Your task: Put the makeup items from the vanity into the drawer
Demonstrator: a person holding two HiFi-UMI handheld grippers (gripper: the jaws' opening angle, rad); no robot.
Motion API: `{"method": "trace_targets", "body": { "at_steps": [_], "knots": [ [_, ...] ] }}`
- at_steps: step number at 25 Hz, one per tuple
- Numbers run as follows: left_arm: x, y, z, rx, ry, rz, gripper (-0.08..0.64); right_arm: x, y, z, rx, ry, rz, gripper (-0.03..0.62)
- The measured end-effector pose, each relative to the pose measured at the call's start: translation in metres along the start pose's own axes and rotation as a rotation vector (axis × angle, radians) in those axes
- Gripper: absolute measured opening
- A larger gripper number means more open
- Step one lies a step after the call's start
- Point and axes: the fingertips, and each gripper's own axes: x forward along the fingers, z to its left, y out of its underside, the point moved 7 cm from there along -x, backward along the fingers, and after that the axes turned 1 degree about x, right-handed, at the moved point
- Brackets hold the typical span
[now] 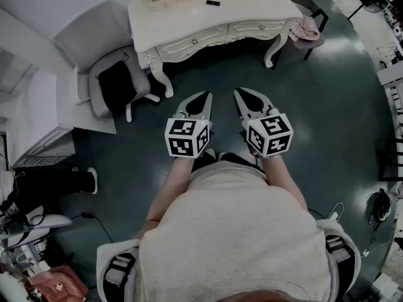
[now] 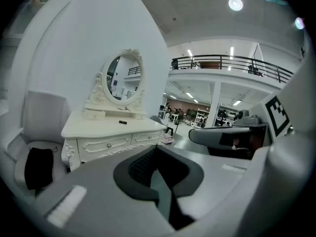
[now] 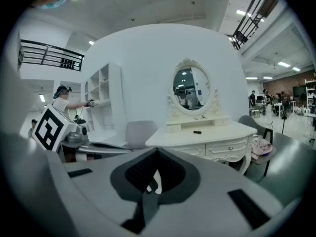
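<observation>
Task not started, as far as I can see. I'm standing well apart from the vanity (image 1: 252,8), with the left gripper (image 1: 201,99) and right gripper (image 1: 244,98) held out side by side over the dark floor (image 1: 327,118), both aimed toward the furniture and tipped slightly down. The left fingers (image 2: 140,168) are clenched together with nothing between them, and the right fingers (image 3: 138,173) are clenched and empty too (each gripper view shows the pads meeting along a seam). The only makeup item (image 1: 213,3) I can pick out is a small dark piece lying on the tabletop toward the back, near the base of the oval mirror (image 3: 191,88). It's too small from here to say what kind it is. There may be more small bits on the mirror's little shelf, but I can't tell. The two front drawers, left drawer (image 1: 192,41) and right drawer (image 1: 261,27), are both closed. So nothing has been moved and no drawer is open. My read is that everything is left to do: walk up, pull a drawer open by its knob, pick the dark item off the tabletop, set it inside, then check the shelf and tabletop for anything else. A grey chair (image 1: 110,83) sits just beside the vanity's left end and a stool (image 1: 307,30) with a pinkish cloth is at its right end. Neither looks to block the drawer fronts.
</observation>
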Motion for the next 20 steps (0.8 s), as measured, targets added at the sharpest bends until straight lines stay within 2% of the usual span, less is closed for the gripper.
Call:
{"method": "trace_targets", "body": {
  "at_steps": [6,11,15,20],
  "knots": [
    [0.01,-0.005,-0.006,0.056,0.033,0.001,0.009,0.007,-0.001,-0.004,0.007,-0.013,-0.009,0.008],
    [0.011,-0.007,0.0,0.06,0.032,-0.002,0.009,0.012,-0.003,-0.001,0.003,-0.022,-0.023,0.008],
    [0.007,-0.011,0.007,0.068,0.044,-0.03,0.009,0.013,-0.007,0.003,0.044,-0.017,-0.098,0.008],
    [0.005,-0.007,0.015,0.064,0.055,-0.028,0.009,0.02,-0.001,0.011,0.046,-0.012,-0.089,0.008]
  ]
}}
